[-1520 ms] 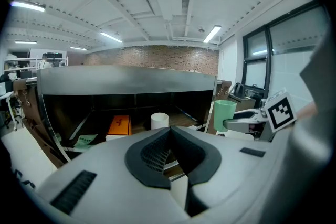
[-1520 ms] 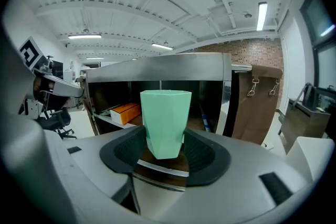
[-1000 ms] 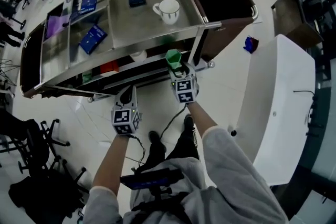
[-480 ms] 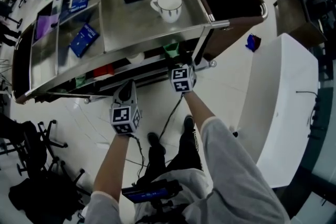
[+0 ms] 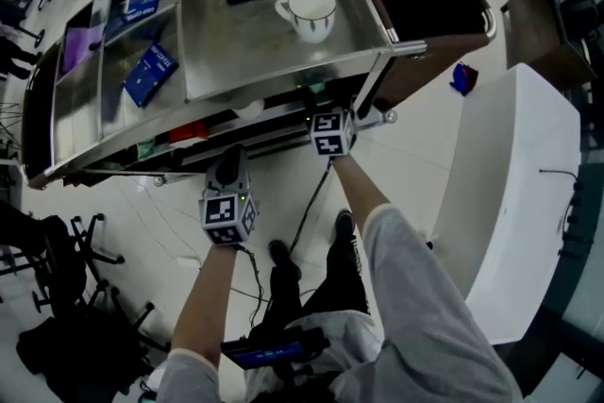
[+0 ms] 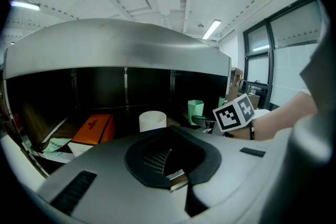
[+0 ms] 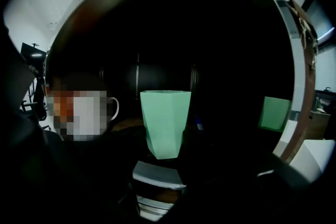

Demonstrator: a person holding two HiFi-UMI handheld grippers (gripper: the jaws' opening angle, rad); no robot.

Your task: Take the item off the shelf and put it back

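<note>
Plainly, the green cup point(image 7: 165, 123) stands upright within the dark lower shelf point(image 6: 126, 89). The right gripper point(image 7: 160, 168) has it clamped near its base, jaws partly spread around it. If let go before its base is flat down, it could topple. A sideways push could knock the white mug point(image 6: 152, 120) nearby. The left gripper point(image 6: 169, 168) hangs outside, closed and empty.

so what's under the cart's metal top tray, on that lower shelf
The left gripper view shows a white cup, an orange box, a green cup and papers at the left. Further back is too dark to tell.
</note>
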